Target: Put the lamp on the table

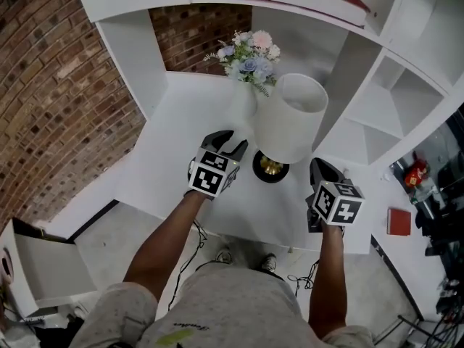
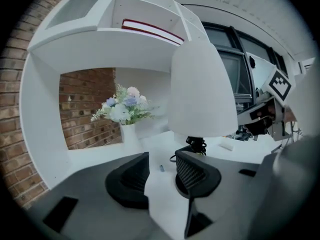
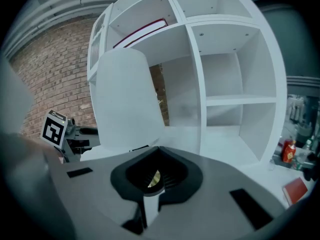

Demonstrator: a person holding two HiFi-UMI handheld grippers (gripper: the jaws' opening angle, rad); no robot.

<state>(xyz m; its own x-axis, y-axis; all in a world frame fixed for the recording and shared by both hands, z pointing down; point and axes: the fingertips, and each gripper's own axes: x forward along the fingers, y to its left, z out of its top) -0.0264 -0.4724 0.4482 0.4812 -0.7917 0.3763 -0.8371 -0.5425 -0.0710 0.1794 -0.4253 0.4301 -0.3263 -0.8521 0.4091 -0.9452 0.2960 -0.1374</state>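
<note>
Judging by the white table [image 1: 181, 122], where the one lamp [image 1: 290, 118] stands upright beside the one vase of flowers [image 1: 250, 60], I reckon placing is done. Next I'd back both grippers clear of the shade. The left gripper [image 1: 233, 142] gapes empty; the right gripper [image 1: 322, 167] is closed on nothing.

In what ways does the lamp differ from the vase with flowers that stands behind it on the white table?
The lamp has a plain white shade on a gold stem and black base; the vase is white and holds pale blue, pink and white flowers. The lamp's shade is wider than the vase. The lamp stands nearer the front edge of the table, the vase farther back. Both stand upright on it.
</note>
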